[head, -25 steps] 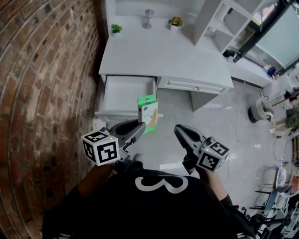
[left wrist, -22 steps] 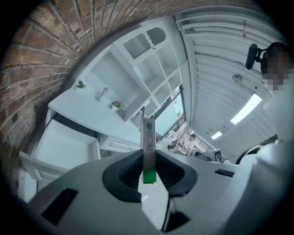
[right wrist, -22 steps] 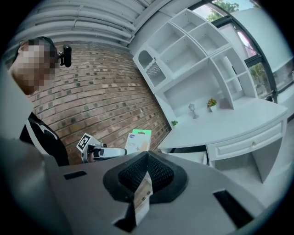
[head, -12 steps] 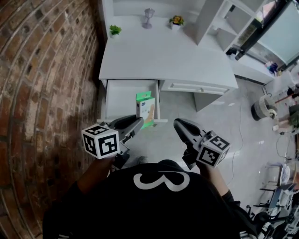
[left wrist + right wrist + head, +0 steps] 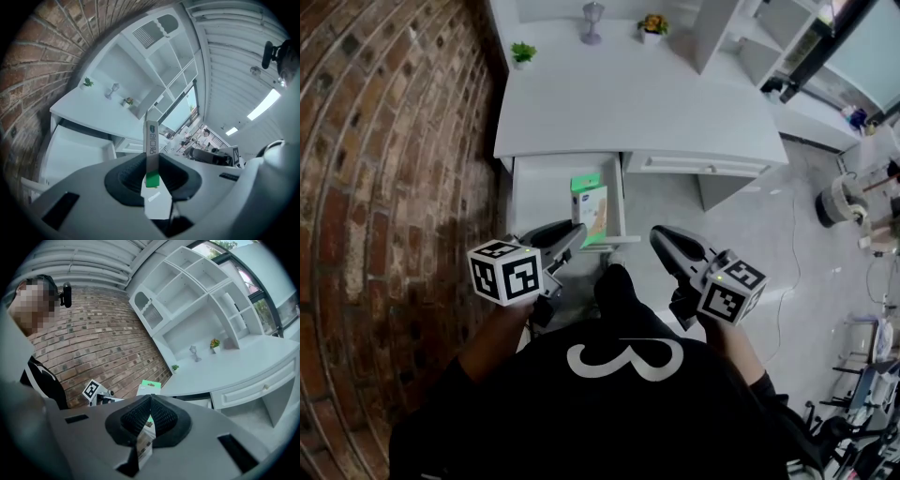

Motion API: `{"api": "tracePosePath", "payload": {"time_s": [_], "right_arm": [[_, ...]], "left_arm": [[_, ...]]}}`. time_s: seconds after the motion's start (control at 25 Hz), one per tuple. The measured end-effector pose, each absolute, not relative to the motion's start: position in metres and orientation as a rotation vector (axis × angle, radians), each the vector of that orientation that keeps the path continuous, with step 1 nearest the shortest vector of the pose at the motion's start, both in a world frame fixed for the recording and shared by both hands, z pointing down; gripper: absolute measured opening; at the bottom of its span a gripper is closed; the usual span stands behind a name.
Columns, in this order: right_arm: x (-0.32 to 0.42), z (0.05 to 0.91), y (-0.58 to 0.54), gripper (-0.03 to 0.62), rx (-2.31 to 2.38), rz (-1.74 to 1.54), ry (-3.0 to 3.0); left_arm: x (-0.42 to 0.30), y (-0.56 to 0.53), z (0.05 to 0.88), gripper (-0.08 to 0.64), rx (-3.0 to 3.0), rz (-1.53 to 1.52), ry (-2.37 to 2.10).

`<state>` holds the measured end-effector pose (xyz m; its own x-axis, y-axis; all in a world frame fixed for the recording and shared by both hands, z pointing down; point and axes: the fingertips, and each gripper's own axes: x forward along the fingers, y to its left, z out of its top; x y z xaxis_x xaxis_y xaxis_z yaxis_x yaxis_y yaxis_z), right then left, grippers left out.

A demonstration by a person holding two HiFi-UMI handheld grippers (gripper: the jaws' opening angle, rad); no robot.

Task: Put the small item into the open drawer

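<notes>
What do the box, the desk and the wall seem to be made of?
Box: probably thin printed card; flat faces, sharp folded edges, green and white print. Desk: likely painted wood or laminate; smooth, even white surface. Wall: rough red-brown brick with pale mortar lines.

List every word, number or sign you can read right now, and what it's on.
"3": white, on the back of the person's black shirt.
Box: print along its edge and a blue logo on its face, both too blurred to read.
Left cube and right cube: square black-and-white markers only, no words.
</notes>
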<state>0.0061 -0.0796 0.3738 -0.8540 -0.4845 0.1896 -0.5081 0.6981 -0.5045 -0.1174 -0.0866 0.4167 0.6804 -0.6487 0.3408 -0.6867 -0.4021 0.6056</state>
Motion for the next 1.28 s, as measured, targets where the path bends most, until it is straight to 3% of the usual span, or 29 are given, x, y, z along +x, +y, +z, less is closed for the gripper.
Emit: {"api": "tracePosePath", "payload": {"time_s": [1.28], "right_arm": [[0.012,0.425,-0.241,0.011,0.691,1.049,-2.785]], "left_arm": [[-0.128,-0.216,0.576,0.084,1.803,0.452,-1.116]]}}
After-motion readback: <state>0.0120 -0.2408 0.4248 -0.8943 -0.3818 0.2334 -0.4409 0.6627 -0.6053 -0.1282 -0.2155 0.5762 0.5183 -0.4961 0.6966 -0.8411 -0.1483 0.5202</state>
